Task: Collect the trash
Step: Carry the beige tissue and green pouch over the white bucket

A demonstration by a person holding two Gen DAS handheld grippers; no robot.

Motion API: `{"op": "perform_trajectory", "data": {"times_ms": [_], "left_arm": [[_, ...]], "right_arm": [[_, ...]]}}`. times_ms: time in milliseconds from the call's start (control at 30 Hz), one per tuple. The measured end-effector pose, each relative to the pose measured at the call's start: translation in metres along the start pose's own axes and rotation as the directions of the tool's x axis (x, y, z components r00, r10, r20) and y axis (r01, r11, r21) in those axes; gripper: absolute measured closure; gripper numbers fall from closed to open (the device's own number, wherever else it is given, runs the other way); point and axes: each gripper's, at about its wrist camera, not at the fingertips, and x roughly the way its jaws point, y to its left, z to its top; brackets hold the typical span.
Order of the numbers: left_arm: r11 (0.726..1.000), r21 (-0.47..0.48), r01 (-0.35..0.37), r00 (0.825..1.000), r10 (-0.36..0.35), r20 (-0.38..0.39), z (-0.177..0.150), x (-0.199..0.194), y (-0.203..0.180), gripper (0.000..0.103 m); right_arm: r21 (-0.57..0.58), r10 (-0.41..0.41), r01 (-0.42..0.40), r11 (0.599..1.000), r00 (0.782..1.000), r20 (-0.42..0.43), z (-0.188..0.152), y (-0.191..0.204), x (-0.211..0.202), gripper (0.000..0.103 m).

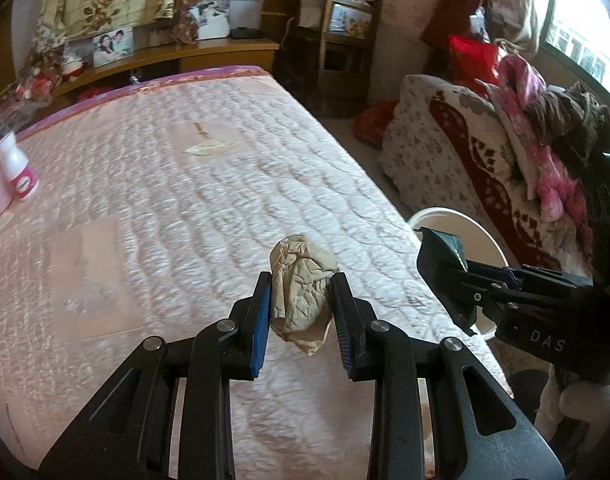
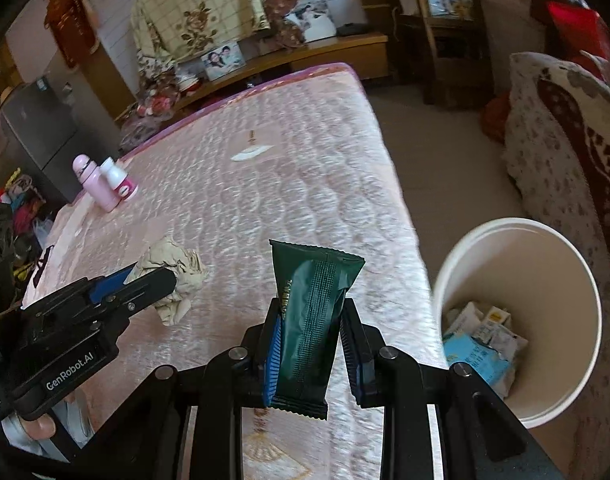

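- Above the bed (image 1: 165, 160), at its near right edge, both grippers carry trash.
- At 9 o'clock in the right wrist view, the left gripper (image 1: 301, 312) pinches a crumpled beige paper wad (image 1: 301, 280) between its blue pads, clear of the quilt.
- At 6 o'clock there, the right gripper (image 2: 311, 344) is clamped on a dark green wrapper (image 2: 313, 312), its long axis upright along the fingers.
- At 3 to 4 o'clock stands the white bin (image 2: 485, 240) on the floor just beside the bed, already holding scraps.
- The bin lies to the right of both; the right gripper is nearer, so its wrapper likely drops first.
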Motion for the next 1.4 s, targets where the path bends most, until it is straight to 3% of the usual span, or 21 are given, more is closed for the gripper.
{"op": "perform_trajectory", "data": {"times_ms": [600,1100,1400], "left_arm": [[0.985,0.076,0.156,0.987,-0.152,-0.057,0.016,0.039,-0.079,0.076],[0.974,0.115,0.195,0.978,-0.185,-0.093,0.025,0.060,-0.114,0.076],[0.959,0.117,0.258,0.962,-0.243,-0.124,0.030,0.073,-0.132,0.076]], "right_arm": [[0.104,-0.098,0.097,0.990,0.995,0.007,-0.010,-0.073,-0.028,0.077],[0.170,-0.159,0.157,0.973,0.987,-0.003,-0.017,-0.120,-0.034,0.077],[0.194,-0.198,0.195,0.961,0.980,-0.005,-0.019,-0.139,-0.035,0.077]]}}
